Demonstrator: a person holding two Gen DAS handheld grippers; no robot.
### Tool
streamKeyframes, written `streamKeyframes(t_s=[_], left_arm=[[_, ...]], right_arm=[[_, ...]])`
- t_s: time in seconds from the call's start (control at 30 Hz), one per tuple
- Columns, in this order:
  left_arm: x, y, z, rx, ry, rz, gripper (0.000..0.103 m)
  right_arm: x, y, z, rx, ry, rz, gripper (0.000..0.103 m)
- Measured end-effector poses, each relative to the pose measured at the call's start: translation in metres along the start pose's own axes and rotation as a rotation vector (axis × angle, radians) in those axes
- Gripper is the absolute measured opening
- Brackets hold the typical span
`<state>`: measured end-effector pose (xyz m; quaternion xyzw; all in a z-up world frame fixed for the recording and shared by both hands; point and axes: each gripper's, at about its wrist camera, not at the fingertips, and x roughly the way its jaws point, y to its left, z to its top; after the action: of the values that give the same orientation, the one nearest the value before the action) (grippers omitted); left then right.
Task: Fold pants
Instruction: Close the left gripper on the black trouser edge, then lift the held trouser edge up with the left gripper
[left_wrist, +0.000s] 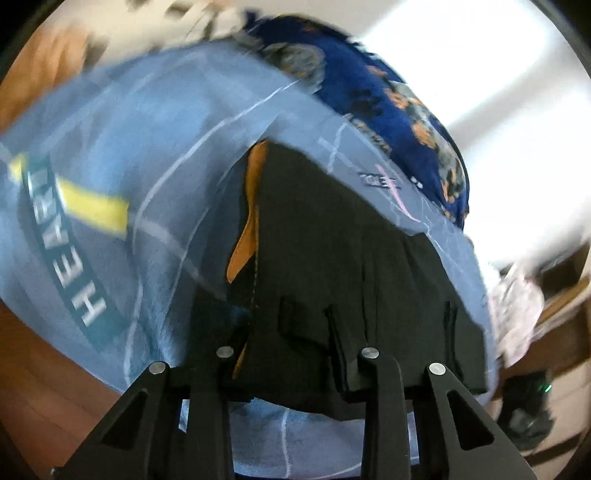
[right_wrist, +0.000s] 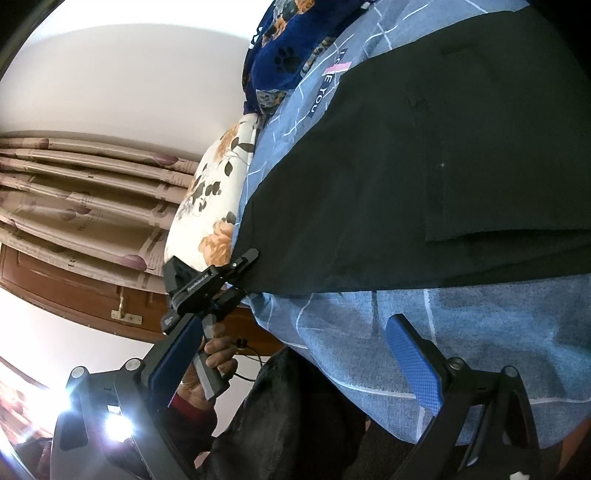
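Two grippers work at one pair of black pants, which lies flat across a blue bedsheet printed with thin white lines. In the right wrist view the pants cover the upper right of the sheet, a folded layer of the same black cloth lying on top near the sheet's right edge. The left gripper, held by a hand, sits at the pants' lower left corner, right at the sheet's left edge, its jaws drawn close with the black cloth's corner between them; whether the pads actually press on the fabric I cannot tell. The left wrist view is blurred and the fingertips there are hidden against the dark cloth; an orange lining shows along the pants' left side. The right gripper hangs over the bare sheet just below the pants' lower hem, its blue-padded fingers standing wide apart with nothing between them. A floral pillow and a dark blue paw-print blanket lie beyond the sheet's far edge.
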<state>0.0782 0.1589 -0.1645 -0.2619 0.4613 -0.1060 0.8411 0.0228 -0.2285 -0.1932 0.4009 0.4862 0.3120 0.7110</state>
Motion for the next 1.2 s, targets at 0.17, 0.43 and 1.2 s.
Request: streamKeyframes(t_s=[0.17,0.43,1.2], left_arm=[[-0.021,-0.026,0.005,0.066,-0.074,0.003,0.031],[-0.045,-0.085,0.006,0.248,-0.181,0.023,0.03],[-0.051,-0.18,-0.01,0.484,-0.246,-0.015,0.03]], right_arm=[[-0.006,0.002,0.003,-0.012,-0.024,0.004,0.099],[-0.012,-0.003,0.006,0.008,-0.045,0.008,0.099],[-0.041,-0.005,0.013,0.05,-0.144,0.062,0.099]])
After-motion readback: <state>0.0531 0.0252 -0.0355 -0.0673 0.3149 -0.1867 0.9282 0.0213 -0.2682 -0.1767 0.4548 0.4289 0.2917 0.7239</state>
